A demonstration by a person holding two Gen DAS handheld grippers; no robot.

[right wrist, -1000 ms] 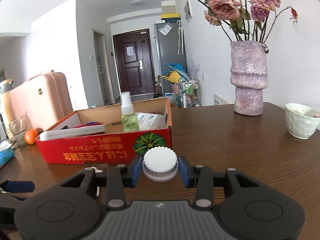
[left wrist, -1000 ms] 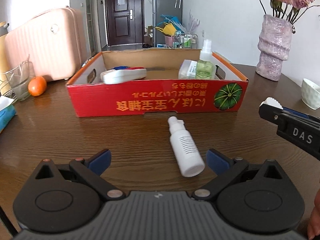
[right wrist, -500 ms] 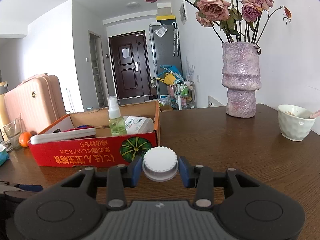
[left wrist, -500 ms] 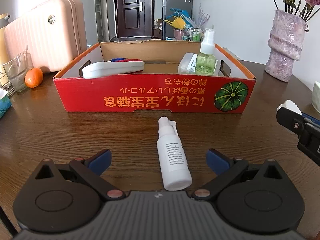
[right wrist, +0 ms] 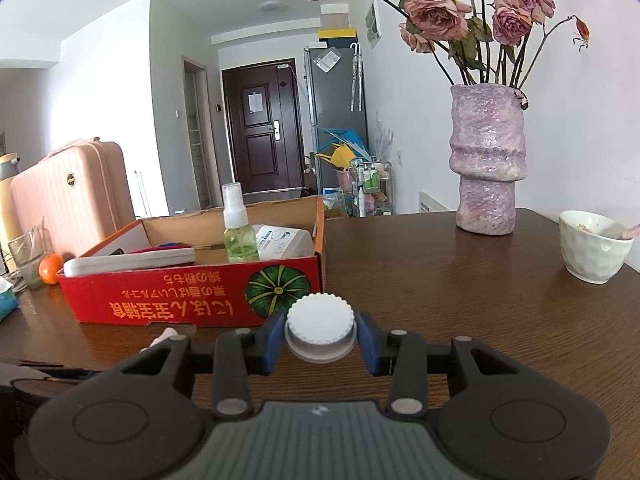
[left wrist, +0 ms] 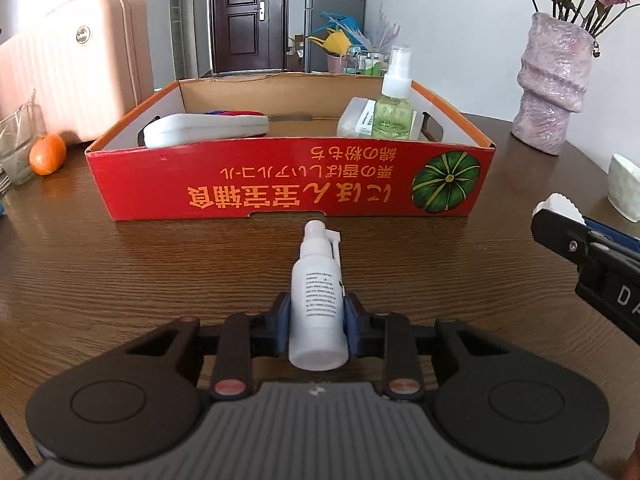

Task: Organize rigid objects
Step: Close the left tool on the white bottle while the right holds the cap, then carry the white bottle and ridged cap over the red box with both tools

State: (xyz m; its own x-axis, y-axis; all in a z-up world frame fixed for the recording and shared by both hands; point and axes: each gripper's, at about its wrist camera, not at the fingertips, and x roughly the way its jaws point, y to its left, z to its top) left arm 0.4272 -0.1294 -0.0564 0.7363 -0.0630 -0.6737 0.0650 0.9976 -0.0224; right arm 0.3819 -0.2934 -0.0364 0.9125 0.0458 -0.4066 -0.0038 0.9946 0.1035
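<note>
A white spray bottle [left wrist: 318, 304] lies on the brown table, nozzle toward the red cardboard box [left wrist: 280, 192]. My left gripper [left wrist: 316, 320] is closing on it, with both blue pads [left wrist: 283, 318] pressed against its sides. My right gripper [right wrist: 320, 336] is shut on a white ribbed-cap container [right wrist: 320, 330] just over the table, right of the box [right wrist: 160, 296]. The right gripper's tip [left wrist: 560, 224] also shows at the right edge of the left wrist view. Inside the box stand a green spray bottle [left wrist: 394, 112], a white case [left wrist: 204, 130] and a white packet [left wrist: 356, 118].
A purple vase [right wrist: 486, 160] of dried roses stands at the back right, and a white bowl [right wrist: 592, 246] sits right of it. An orange [left wrist: 47, 154], a glass [left wrist: 16, 148] and a pink suitcase [left wrist: 76, 68] are at the left.
My left gripper moved forward over the white spray bottle and its jaws went from wide open to closed against the bottle's sides. The right gripper keeps its hold on the capped container.
</note>
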